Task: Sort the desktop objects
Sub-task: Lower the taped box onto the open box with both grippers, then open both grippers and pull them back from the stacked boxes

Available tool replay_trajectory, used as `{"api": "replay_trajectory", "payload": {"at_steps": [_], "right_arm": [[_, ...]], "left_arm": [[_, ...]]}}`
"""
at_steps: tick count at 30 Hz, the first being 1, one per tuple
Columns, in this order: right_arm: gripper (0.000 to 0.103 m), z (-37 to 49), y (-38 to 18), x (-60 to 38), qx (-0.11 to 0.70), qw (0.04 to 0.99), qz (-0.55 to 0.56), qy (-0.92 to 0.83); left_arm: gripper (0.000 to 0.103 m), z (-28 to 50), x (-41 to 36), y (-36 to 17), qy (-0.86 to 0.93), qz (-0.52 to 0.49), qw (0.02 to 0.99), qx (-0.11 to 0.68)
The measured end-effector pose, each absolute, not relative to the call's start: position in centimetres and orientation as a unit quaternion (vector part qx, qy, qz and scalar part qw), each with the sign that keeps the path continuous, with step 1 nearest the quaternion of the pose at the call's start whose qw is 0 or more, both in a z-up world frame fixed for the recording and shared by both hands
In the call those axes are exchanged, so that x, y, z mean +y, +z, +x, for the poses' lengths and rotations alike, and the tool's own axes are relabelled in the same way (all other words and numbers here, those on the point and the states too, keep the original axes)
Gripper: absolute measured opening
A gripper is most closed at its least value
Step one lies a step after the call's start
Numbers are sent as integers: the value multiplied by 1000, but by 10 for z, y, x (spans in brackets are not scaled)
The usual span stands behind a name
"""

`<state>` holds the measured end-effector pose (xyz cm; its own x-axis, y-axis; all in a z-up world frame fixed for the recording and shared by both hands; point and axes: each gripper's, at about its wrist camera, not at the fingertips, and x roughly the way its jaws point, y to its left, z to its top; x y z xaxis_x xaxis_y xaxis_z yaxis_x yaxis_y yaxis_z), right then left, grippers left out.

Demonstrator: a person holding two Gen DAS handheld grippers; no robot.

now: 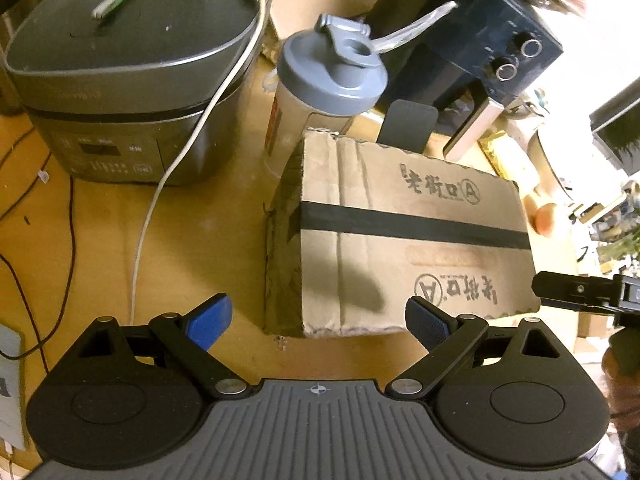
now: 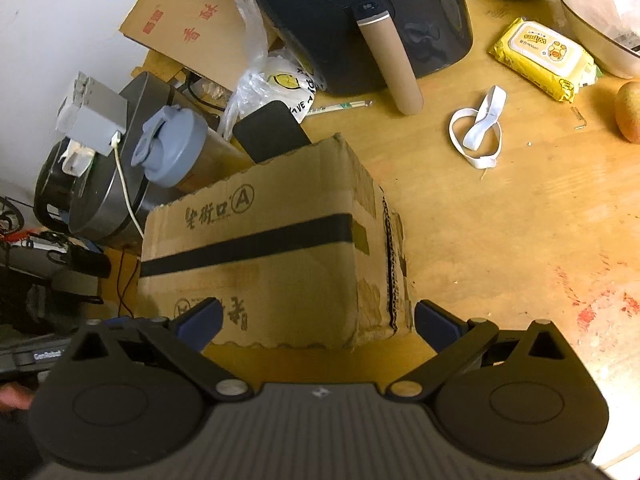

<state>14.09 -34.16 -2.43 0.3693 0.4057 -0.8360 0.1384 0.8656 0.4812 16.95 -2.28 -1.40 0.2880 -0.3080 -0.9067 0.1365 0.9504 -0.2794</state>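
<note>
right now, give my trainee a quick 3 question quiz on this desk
1. True or false: the left claw holds the box.
2. What colour is the tape across the box?
3. Which lies nearest the wipes: A) strap B) bottle C) cooker?

Key: 1 false, both claws open and empty. 2 black. 3 A.

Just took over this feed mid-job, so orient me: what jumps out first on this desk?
A sealed cardboard box with a black tape stripe fills the middle of the wooden desk, just ahead of both open tools. Behind it stand a grey-lidded shaker bottle and a dark air fryer; a grey rice cooker is at the left. To the right lie a yellow wipes pack and a white strap.
</note>
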Motion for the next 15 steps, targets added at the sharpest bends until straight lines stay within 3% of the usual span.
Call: {"api": "replay_trajectory", "payload": {"at_steps": [15], "right_arm": [[103, 93, -20, -316, 521, 835, 161, 74]], "left_arm": [[96, 114, -38, -4, -120, -27, 837, 533]]}}
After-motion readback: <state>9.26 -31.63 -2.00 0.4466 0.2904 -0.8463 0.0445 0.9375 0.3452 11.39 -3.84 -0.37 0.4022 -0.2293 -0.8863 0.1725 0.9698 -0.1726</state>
